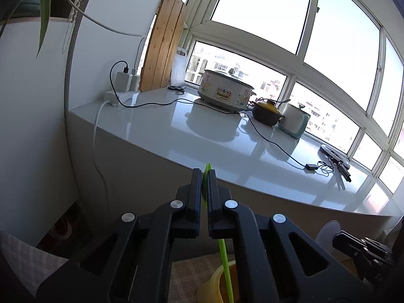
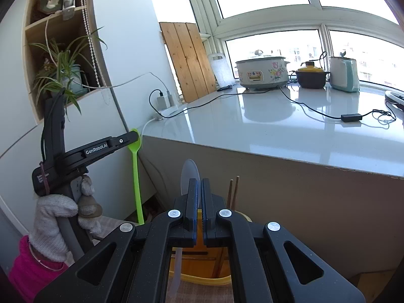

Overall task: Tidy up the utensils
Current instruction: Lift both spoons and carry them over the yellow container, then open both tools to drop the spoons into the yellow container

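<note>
A green spoon [image 1: 205, 184] is seen clamped between the closed jaws of the left gripper [image 1: 205, 176], bowl end up and handle hanging down toward a yellow utensil holder [image 1: 217, 285] that stands on a checked cloth [image 1: 192, 265]. A translucent white spoon [image 2: 190, 174] is likewise held pinched in the right gripper [image 2: 199, 185], its handle dropping in front of the same holder [image 2: 202, 279], where wooden chopsticks [image 2: 233, 192] are already stood upright. Both tools are raised just short of the front edge of a glossy white counter [image 1: 176, 131], whose corner and blank front panel close off the space ahead; open room is left only above the holder and between the two grippers. From the right wrist, the left gripper [image 2: 137, 136] is shown side-on, angled slightly downward, gripped by a gloved hand [image 2: 60, 217] with a pink sleeve [image 2: 30, 270], the green spoon [image 2: 135, 176] hanging nearly vertical beside the wall. That view alone takes in a shelf with a spider plant [image 2: 63, 75]. The left wrist view shows the right gripper [image 1: 363, 250] only at its lower right margin, the white spoon [image 1: 328, 229] beside it. On the counter, an electric cooker [image 1: 226, 92], a brown pot with yellow lid [image 1: 266, 111], a kettle [image 1: 294, 121], cables and a wooden board [image 1: 164, 45] are lined along the window.
</note>
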Motion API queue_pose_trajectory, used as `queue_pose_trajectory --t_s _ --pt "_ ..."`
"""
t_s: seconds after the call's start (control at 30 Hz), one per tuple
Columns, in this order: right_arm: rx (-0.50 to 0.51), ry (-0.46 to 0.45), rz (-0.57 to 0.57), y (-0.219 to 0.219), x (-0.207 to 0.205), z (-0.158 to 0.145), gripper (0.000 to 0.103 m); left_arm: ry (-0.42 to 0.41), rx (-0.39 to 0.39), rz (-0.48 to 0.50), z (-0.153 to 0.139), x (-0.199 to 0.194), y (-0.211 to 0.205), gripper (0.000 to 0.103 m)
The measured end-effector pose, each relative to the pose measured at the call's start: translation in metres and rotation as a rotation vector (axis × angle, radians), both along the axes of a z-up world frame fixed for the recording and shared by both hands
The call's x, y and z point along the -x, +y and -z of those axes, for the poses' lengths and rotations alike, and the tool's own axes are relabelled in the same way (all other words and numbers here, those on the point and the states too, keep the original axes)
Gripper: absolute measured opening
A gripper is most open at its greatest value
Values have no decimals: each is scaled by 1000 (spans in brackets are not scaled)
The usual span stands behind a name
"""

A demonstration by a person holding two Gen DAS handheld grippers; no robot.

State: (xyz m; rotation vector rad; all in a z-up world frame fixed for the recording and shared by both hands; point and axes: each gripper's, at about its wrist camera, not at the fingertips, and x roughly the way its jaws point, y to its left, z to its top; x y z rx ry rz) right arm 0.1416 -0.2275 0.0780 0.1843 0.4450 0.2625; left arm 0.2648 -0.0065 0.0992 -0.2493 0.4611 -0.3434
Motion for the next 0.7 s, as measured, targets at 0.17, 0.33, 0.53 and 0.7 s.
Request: queue_pose_trajectory --t_s 0.17,0.33,0.53,0.7 --pt "-2 5 32 -6 -11 0 1 12 20 12 7 -6 -4 1" --pt "6 -1 65 -9 -19 3 1 -5 -18 21 11 -5 -14 1" --pt "13 -2 88 -9 -27 9 1 -10 -31 47 13 -1 -22 1" --pt "9 -9 109 -13 -30 8 1 -13 -35 51 14 1 -23 1"
